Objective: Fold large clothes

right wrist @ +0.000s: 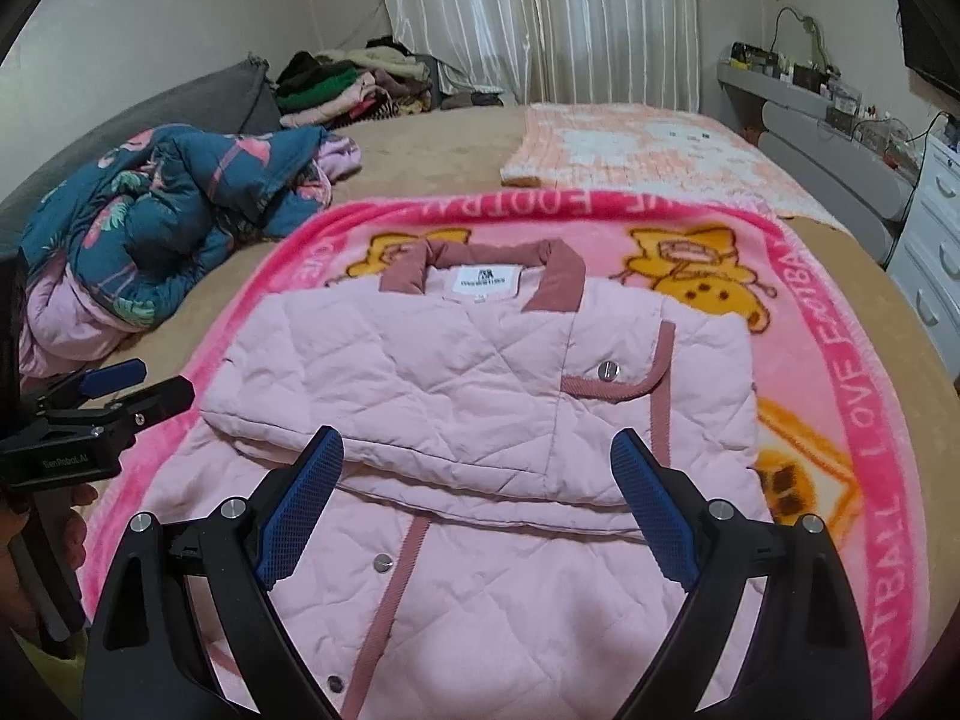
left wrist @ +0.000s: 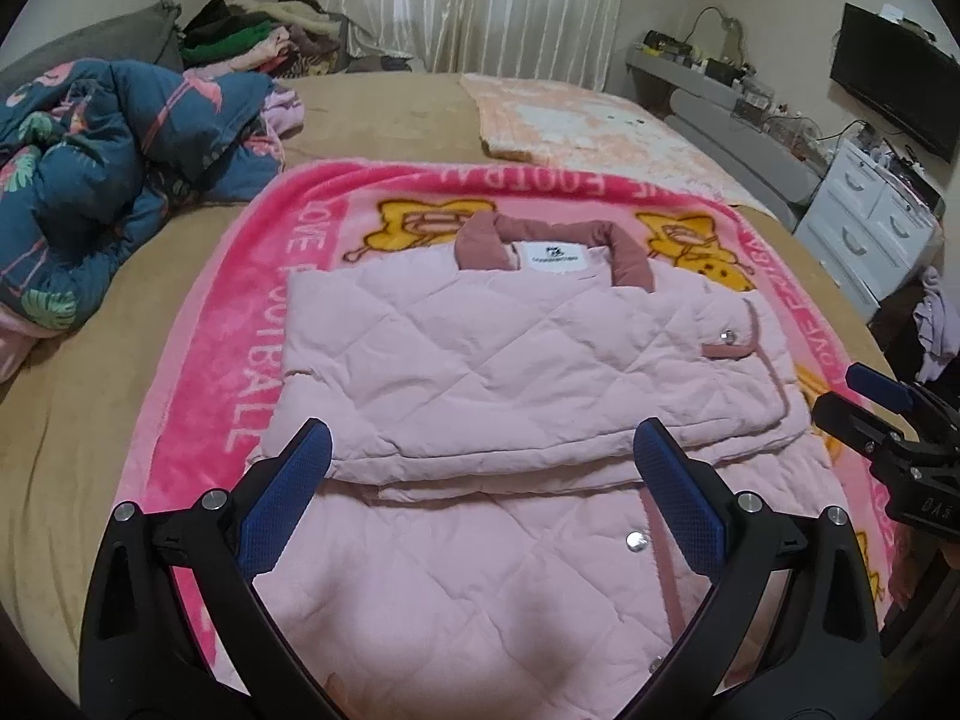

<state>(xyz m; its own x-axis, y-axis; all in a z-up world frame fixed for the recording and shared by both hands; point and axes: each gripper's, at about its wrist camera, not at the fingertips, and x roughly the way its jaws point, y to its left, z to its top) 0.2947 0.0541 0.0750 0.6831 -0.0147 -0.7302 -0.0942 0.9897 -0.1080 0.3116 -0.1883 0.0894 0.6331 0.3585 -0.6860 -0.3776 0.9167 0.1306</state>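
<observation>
A pale pink quilted jacket [left wrist: 492, 360] [right wrist: 480, 384] with a dusty-rose collar lies flat on a bright pink cartoon blanket [left wrist: 198, 360] [right wrist: 840, 396] on the bed. Its sleeves are folded across the chest, forming a layered edge at mid-body. My left gripper [left wrist: 480, 450] hovers open above the jacket's lower half, blue pads wide apart, nothing between them. My right gripper [right wrist: 477, 456] also hangs open over the same area, empty. Each gripper shows at the edge of the other's view: the right one [left wrist: 864, 402], the left one [right wrist: 138, 384].
A crumpled teal flamingo-print duvet [left wrist: 102, 180] [right wrist: 162, 210] lies on the left of the tan bed [left wrist: 66, 420]. A peach blanket [left wrist: 588, 120] lies beyond. Stacked clothes [left wrist: 252, 36] sit at the far corner. White drawers [left wrist: 870, 228] and a shelf stand to the right.
</observation>
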